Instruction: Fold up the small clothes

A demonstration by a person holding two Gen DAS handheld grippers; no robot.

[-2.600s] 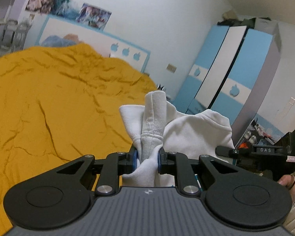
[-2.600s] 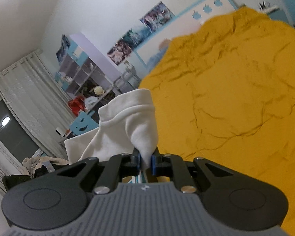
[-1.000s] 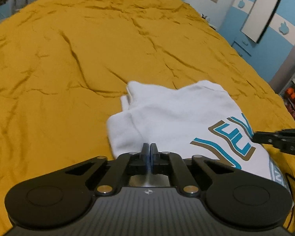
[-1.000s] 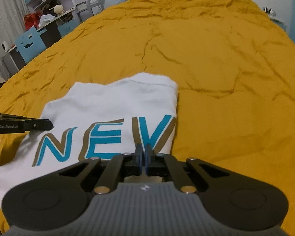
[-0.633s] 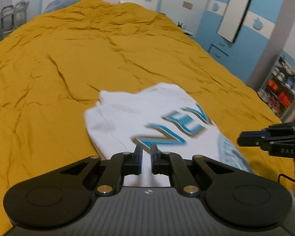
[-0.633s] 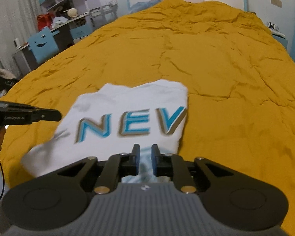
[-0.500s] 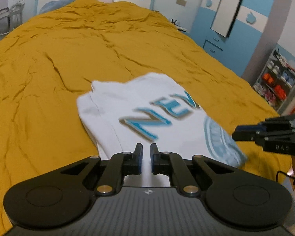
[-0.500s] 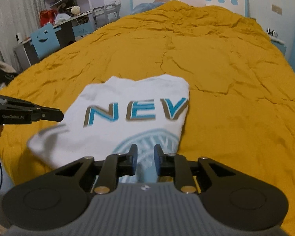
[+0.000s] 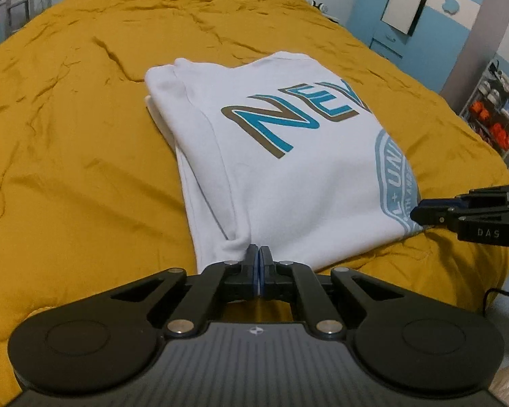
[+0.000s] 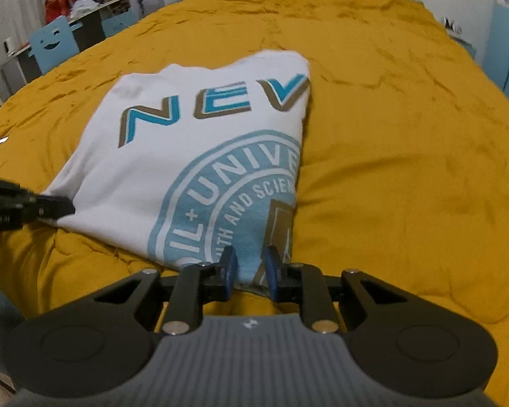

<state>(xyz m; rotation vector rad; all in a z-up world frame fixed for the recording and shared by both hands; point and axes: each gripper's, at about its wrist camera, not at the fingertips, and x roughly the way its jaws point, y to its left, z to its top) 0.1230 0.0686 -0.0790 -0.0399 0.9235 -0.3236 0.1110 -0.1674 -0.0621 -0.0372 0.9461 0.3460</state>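
Observation:
A folded white shirt (image 9: pixel 288 169) with blue "NEV" lettering and a round blue seal lies flat on the orange bed cover (image 9: pixel 85 169). My left gripper (image 9: pixel 259 254) is shut at the shirt's near left corner, where the cloth puckers into the fingertips. The right wrist view shows that same gripper (image 10: pixel 69 208) pinching the corner of the shirt (image 10: pixel 193 142). My right gripper (image 10: pixel 249 268) stands open over the near right corner. The hem lies between its blue pads (image 10: pixel 229 264), which do not press on it. From the left wrist view, the right gripper (image 9: pixel 415 212) sits at the seal's edge.
The orange cover (image 10: pixel 407 169) spreads wide beyond and beside the shirt. A blue and white wardrobe (image 9: pixel 407 0) and a shelf of small items (image 9: pixel 495 118) stand past the bed's right side. A desk with a blue chair (image 10: pixel 51 45) stands on the left.
The shirt, first held bunched in the air, now lies flat and nearer the bed's front edge. Half a second ago both jaws stood apart; the left has shut on the corner, the right stays open.

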